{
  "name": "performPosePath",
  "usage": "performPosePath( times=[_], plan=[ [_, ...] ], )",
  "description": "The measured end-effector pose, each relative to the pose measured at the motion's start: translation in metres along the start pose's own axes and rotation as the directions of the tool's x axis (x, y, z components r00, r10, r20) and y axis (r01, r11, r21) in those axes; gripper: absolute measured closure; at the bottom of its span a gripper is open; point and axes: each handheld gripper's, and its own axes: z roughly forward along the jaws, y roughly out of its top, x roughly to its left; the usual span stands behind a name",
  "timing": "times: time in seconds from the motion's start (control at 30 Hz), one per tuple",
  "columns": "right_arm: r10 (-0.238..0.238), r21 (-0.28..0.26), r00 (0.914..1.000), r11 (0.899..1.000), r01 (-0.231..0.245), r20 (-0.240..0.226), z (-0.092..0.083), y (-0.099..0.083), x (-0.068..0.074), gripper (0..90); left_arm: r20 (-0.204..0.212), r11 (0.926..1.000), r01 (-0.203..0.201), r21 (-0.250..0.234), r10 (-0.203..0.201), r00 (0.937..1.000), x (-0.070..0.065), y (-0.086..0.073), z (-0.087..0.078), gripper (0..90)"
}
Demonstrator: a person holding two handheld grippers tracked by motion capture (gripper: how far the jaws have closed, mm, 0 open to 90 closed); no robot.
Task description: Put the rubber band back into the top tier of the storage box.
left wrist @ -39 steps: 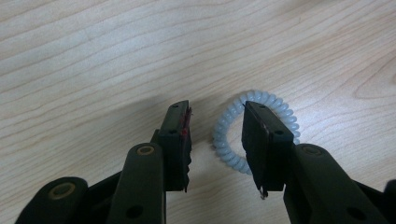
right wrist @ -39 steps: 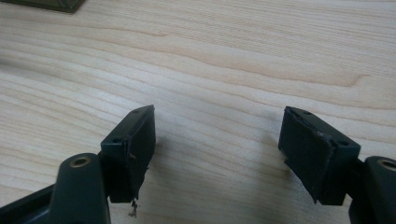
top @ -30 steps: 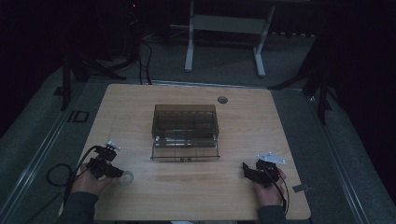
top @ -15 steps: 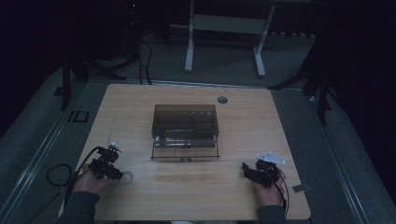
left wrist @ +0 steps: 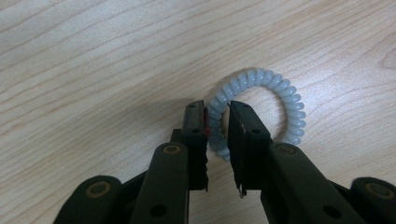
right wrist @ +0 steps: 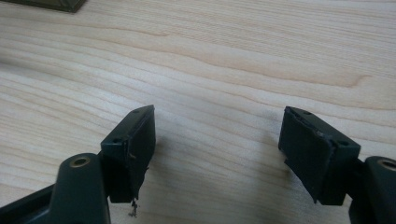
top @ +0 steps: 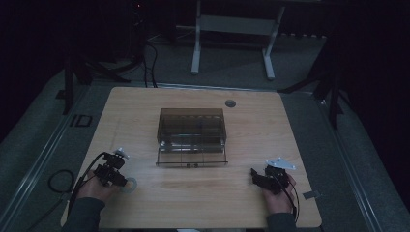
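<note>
1. The left gripper (left wrist: 217,126) has just been closing; its jaws now straddle one side of a pale spiral hair tie (left wrist: 275,91), the coil pinched between the pads.
2. The hair tie lies flat on the table (top: 203,193), its open loop extending ahead and to the right of the jaws in the left gripper view. Any lift therefore hangs the ring from one side.
3. The right gripper (right wrist: 217,149) is spread wide over bare wood, well apart from the hair tie; the left is far nearer.
4. The high view adds the brown drawer box (top: 192,137) at mid-table, its drawer pulled open, between both grippers.
</note>
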Motion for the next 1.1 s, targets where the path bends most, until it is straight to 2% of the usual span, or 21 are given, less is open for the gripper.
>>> performPosePath(
  times=[0.37,0.63,0.8,1.1],
  plan=[
    [0.0,0.0,1.0,1.0,0.0,-0.001,0.0,0.0,0.0001,27.1,-0.01,0.9999,-0.006,0.014,0.007,0.9999,-0.0021,0.0018,0.0024,76.6],
    [-0.001,0.0,1.0,1.0,0.001,-0.001,0.0,0.0,0.0001,27.1,-0.02,0.9987,-0.011,0.05,0.012,0.9997,-0.0035,0.0072,0.003,76.7],
    [-0.002,0.0,1.0,1.0,0.002,-0.002,0.0,0.0,0.0001,27.1,-0.024,0.9988,-0.01,0.047,0.011,0.9996,-0.0043,0.0075,0.0032,77.3],
    [-0.003,0.0,1.0,1.0,0.003,-0.002,0.0,0.0,0.0001,27.1,-0.05,0.9966,-0.053,0.064,0.056,0.9972,-0.0096,0.01,0.0031,81.6]
  ],
)
